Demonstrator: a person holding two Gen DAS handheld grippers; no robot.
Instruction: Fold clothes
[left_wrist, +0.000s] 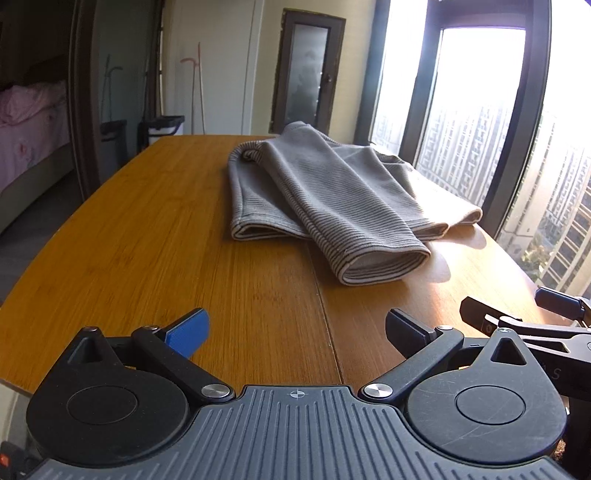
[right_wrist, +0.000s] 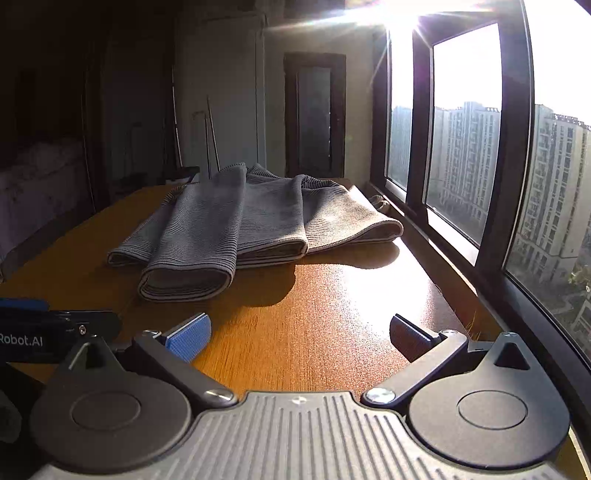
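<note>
On the table: the wooden table (left_wrist: 147, 229) had the folded gray cloth (left_wrist: 325, 199) lying near the window (left_wrist: 476, 122).
Left claw (left_wrist: 297, 332): wide apart, holding nothing, well short of the cloth.
Right claw (right_wrist: 301, 336): wide apart, holding nothing, also short of it.

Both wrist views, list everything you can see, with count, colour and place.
Ribbed grey garment: one, grey, lying loosely folded on the far right part of the table.
Wooden table: one, orange-brown, beside the window.
Dark-framed window: one, right side, apartment blocks outside.
Bed with pink bedding: one, far left.
Left hand-held gripper: one, black with one blue pad, open over the near table edge.
Right hand-held gripper: one, same colours, open.
</note>
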